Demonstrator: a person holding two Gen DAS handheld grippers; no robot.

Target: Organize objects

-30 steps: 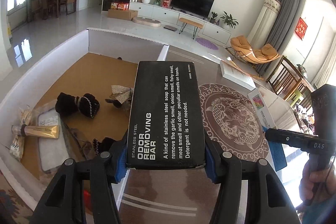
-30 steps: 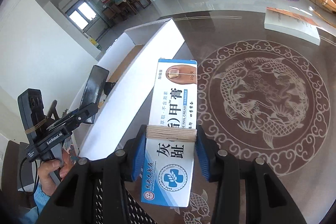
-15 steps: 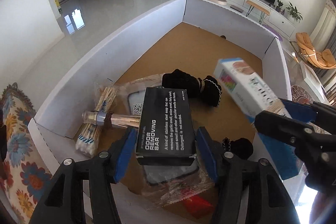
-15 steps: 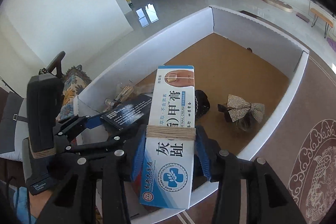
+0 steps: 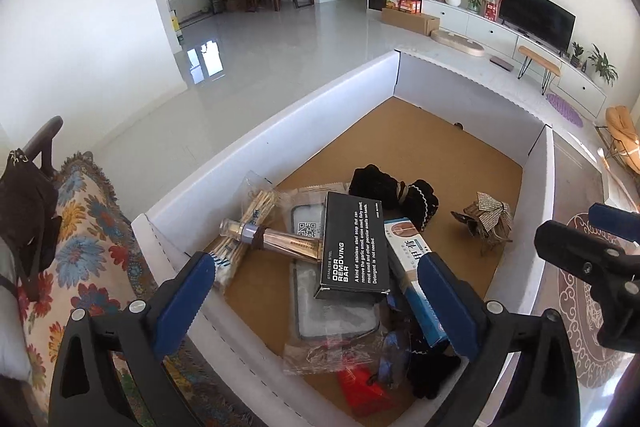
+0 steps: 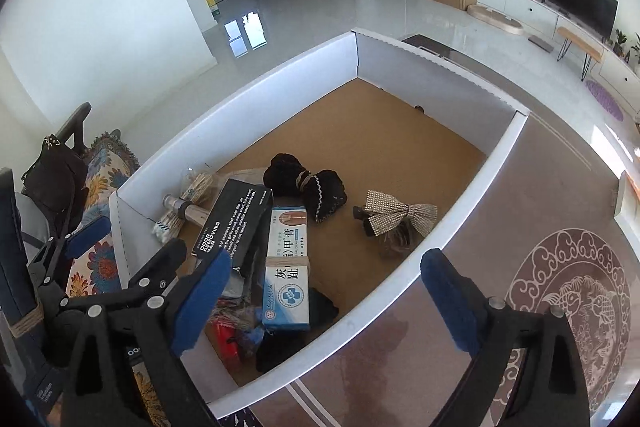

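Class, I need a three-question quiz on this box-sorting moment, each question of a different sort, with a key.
1. True or false: the left gripper is clamped on the black odor removing bar box.
2. Which item lies against that black box's right side: (a) sparkly bow, (b) nail cream box, (c) red packet?
3. Fill in: the sparkly bow lies inside the white ______.

Key:
1. False; both grippers' jaws have just been opening, nothing between them.
2. b, the nail cream box.
3. Cardboard box.
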